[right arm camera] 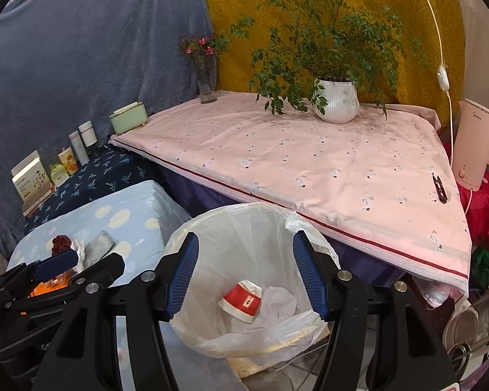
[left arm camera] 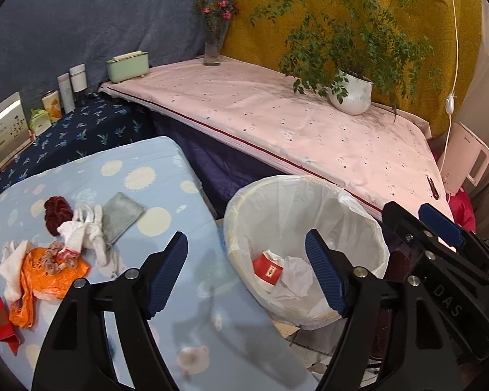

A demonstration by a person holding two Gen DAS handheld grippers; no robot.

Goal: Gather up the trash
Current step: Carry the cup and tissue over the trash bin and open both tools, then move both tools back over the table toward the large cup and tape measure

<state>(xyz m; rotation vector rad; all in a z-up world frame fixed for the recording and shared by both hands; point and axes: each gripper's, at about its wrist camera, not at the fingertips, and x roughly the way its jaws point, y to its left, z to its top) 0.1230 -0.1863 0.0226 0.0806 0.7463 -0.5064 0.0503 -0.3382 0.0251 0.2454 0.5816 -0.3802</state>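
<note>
Both tools hang with jaws apart and empty over the trash bin

Left tool (left arm camera: 246, 272) sits at the bin's (left arm camera: 234, 228) left rim, above the blue spotted worktop (left arm camera: 166, 169); further left of the bin lie orange plastic (left arm camera: 45, 277), white tissue (left arm camera: 81, 231) and a grey cloth (left arm camera: 122, 216). Right tool (right arm camera: 246, 275) is over the bin's mouth, where a red paper cup (right arm camera: 243, 301) rests beside crumpled tissue (right arm camera: 277, 299)

A lived-in home: cloth-covered tables (right arm camera: 309, 169), potted plant (right arm camera: 335, 102), kettle (right arm camera: 476, 150), toiletries (left arm camera: 71, 84).
</note>
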